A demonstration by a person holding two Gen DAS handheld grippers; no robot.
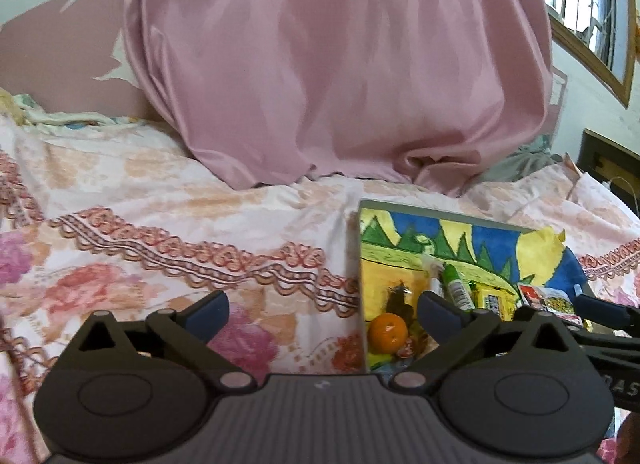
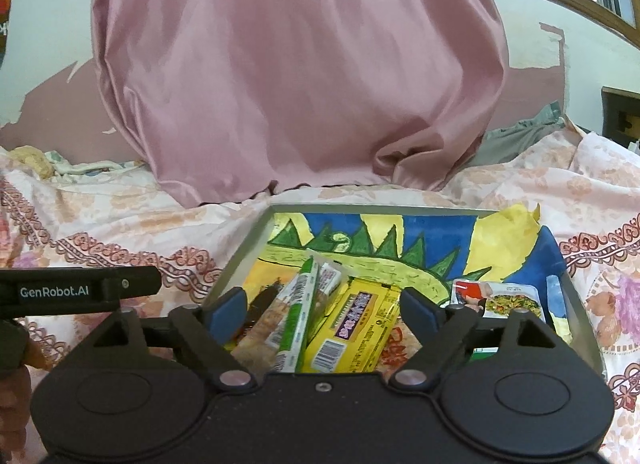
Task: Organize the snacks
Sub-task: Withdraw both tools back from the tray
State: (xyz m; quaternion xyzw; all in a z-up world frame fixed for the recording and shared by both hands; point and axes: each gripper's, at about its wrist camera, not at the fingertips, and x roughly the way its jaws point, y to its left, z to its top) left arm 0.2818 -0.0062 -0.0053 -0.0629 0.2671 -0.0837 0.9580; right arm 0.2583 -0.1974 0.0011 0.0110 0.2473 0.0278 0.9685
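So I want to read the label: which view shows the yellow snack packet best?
The right wrist view: the yellow snack packet lies close and nearly whole between the open fingers, its label and barcode facing the camera. In the left wrist view only a small yellow part shows beyond the gripper finger.

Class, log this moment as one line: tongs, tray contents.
left tongs: open, empty | right tongs: open, empty | tray: orange, yellow packet, green-striped packet

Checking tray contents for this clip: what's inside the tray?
The tray holds a green-striped packet, yellow packet, red-and-white pouch and an orange. The painted liner beneath is partly covered.
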